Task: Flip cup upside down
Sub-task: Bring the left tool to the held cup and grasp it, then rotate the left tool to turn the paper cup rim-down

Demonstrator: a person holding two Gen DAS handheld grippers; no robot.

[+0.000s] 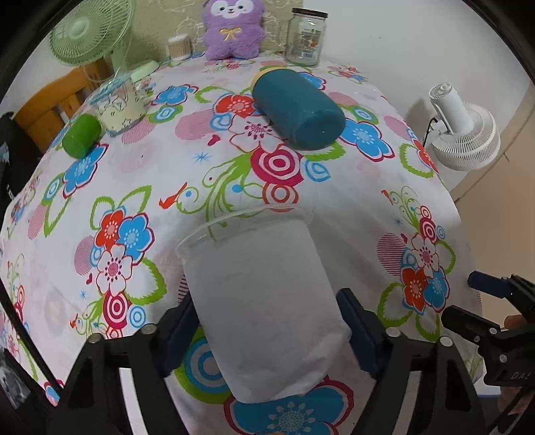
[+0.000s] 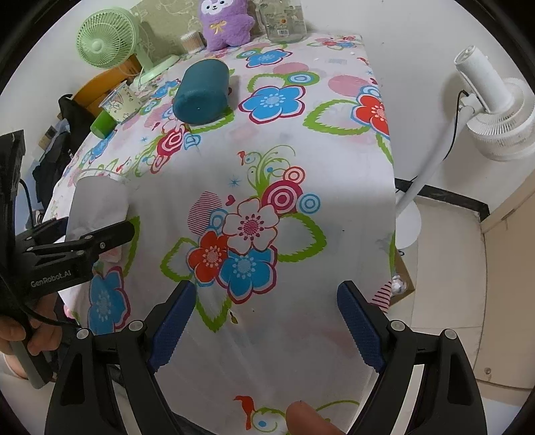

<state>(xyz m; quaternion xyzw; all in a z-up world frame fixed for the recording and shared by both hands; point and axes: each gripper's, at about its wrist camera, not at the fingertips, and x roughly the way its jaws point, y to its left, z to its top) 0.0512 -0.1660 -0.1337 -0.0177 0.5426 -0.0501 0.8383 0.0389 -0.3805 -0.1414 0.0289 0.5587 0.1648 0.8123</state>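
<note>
Left wrist view: the left gripper (image 1: 267, 331) is clenched on the frosted cup (image 1: 264, 301), blue pads pressing its sides. The cup is tilted, its clear rim pointing away from the camera toward the teal cup (image 1: 297, 110) and its closed base nearest the lens. It hangs over the flowered cloth of the counter (image 1: 334, 207); contact with the cloth cannot be told.

Landmark: the teal cup, lying on its side mid-counter, base toward the camera.
- Left of it, near the counter edge, a small green cup (image 1: 81, 135) on its side.
- Just behind that green cup, a patterned paper cup (image 1: 122, 107).
- Behind the teal cup, at the far edge, a purple plush toy (image 1: 232, 30), a glass jar (image 1: 306, 36) to the plush's right, and a tub of cotton swabs (image 1: 179, 47) to its left.
- Far left of the teal cup, a green desk fan (image 1: 90, 33).
- Right of it, off the counter, a white fan (image 1: 464, 130).

Right wrist view: the right gripper (image 2: 265, 328) is released, jaws spread wide over bare cloth, holding nothing, well apart from the teal cup and nearer the camera. At the view's left the other gripper holds the frosted cup.
</note>
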